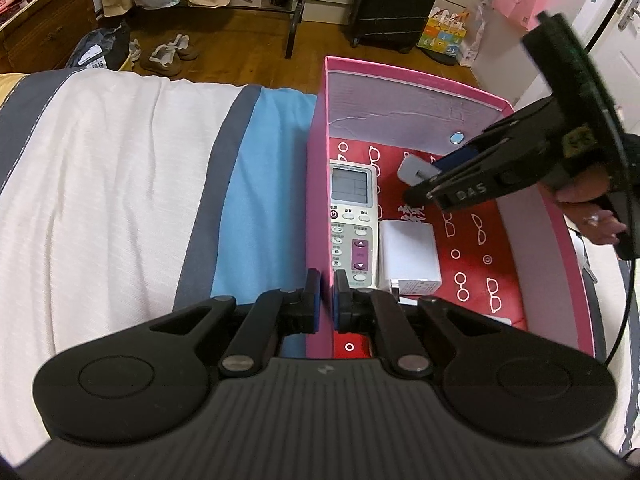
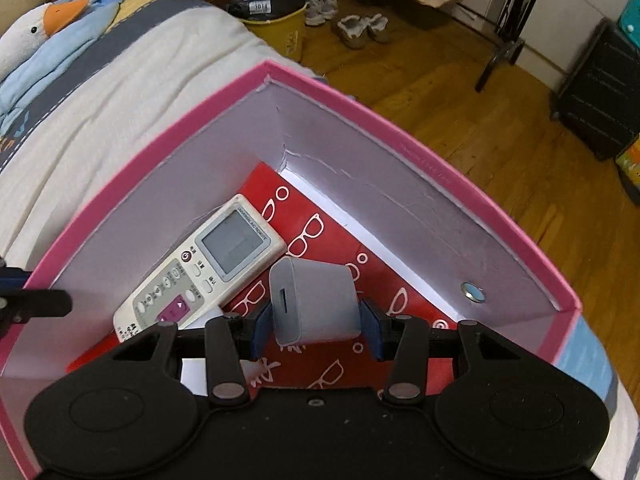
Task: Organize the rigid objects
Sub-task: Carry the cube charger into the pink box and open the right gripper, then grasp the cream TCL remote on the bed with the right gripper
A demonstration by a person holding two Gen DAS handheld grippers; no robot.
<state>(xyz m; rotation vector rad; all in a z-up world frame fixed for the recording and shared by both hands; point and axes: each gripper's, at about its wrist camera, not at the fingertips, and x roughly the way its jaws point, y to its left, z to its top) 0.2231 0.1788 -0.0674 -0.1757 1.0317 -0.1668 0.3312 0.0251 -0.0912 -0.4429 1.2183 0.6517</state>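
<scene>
The right gripper (image 2: 316,320) clamps a white charger (image 2: 314,304) over the pink box (image 2: 400,128) floor, near the remote (image 2: 200,268); the left gripper (image 1: 327,300) pinches the box's left wall (apparently steadying it) so it stays put

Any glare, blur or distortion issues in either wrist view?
Left wrist: strong fisheye bend on the pink box rim, the right tongs slightly soft, remote screen readable without glare. Right wrist: the charger sharp between the blue pads, a bright strip along the box floor edge, dark vignette at the corners.
</scene>
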